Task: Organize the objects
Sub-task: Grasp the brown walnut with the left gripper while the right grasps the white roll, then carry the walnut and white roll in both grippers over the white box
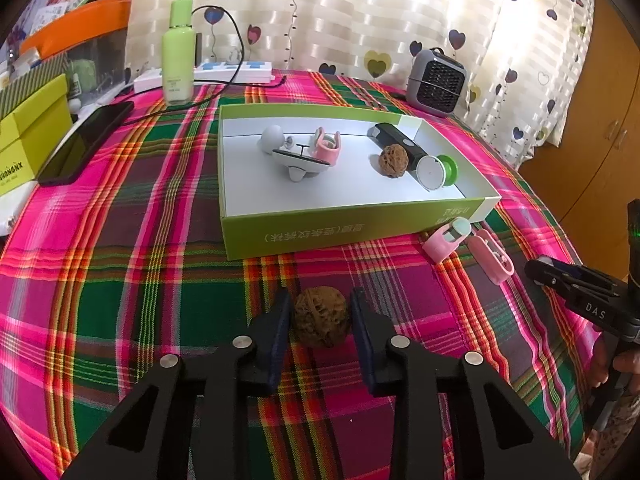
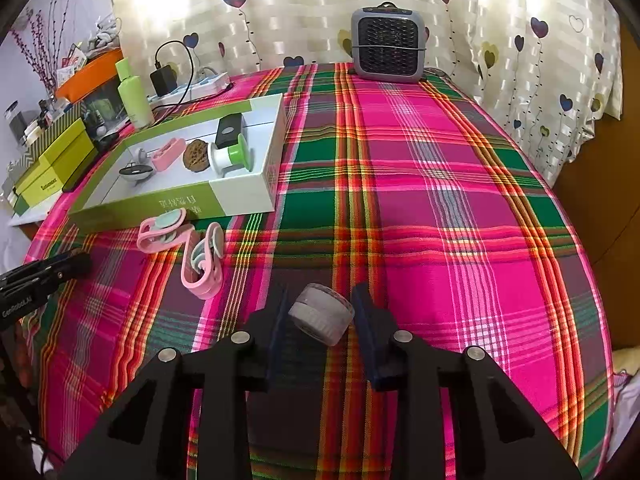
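White letters "DAS" stand on the black body of the right tongs (image 1: 538, 270), seen at three o'clock in the left wrist view. "GenRobot.AI" runs in white along the left tongs (image 2: 80, 264) at nine o'clock in the right wrist view. The yellow-green storage box (image 1: 28, 148) at nine o'clock carries "SHANGNX", partly cut off. The green and white tray box (image 1: 340, 228) bears upside-down Chinese characters on its near wall, not clearly readable.

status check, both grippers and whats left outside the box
Left gripper shut on walnut. Right gripper shut on grey disc. Two pink clips outside box. Path clear.
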